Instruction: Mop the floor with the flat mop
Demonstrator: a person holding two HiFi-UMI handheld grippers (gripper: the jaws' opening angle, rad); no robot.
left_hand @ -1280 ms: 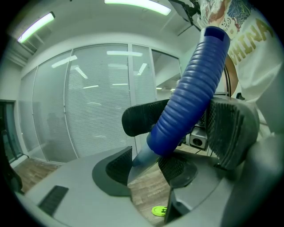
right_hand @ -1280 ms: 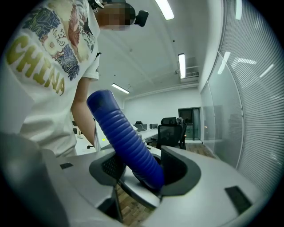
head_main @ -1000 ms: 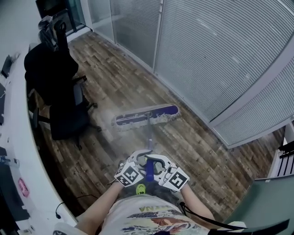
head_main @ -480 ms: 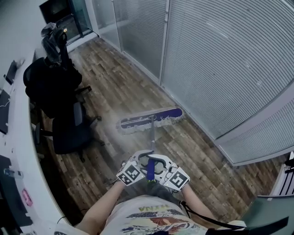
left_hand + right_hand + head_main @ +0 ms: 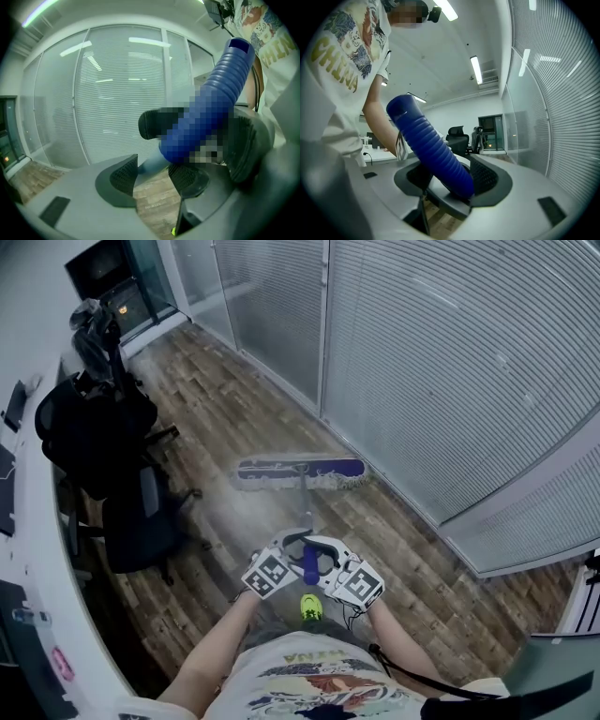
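The flat mop's blue head with its white fringe (image 5: pixel 300 472) lies flat on the wooden floor (image 5: pixel 412 549), near the glass wall. Its pale shaft (image 5: pixel 307 517) runs back to a ribbed blue grip (image 5: pixel 310 568) in front of my body. My left gripper (image 5: pixel 281 563) is shut on the handle just below the grip, and the shaft (image 5: pixel 151 164) passes between its pads. My right gripper (image 5: pixel 342 573) is shut on the blue grip (image 5: pixel 436 150) from the other side. In the left gripper view, the grip (image 5: pixel 220 89) rises up to the right.
A black office chair draped with a dark jacket (image 5: pixel 112 456) stands left of the mop. A white desk (image 5: pixel 37 549) runs along the left. Glass partitions with blinds (image 5: pixel 450 362) close off the right. My yellow-green shoe (image 5: pixel 309 607) is below the grippers.
The mop head has swung from tilted to nearly level and sits a little farther out on the floor. Both grippers stay shut on the handle and have shifted slightly right.
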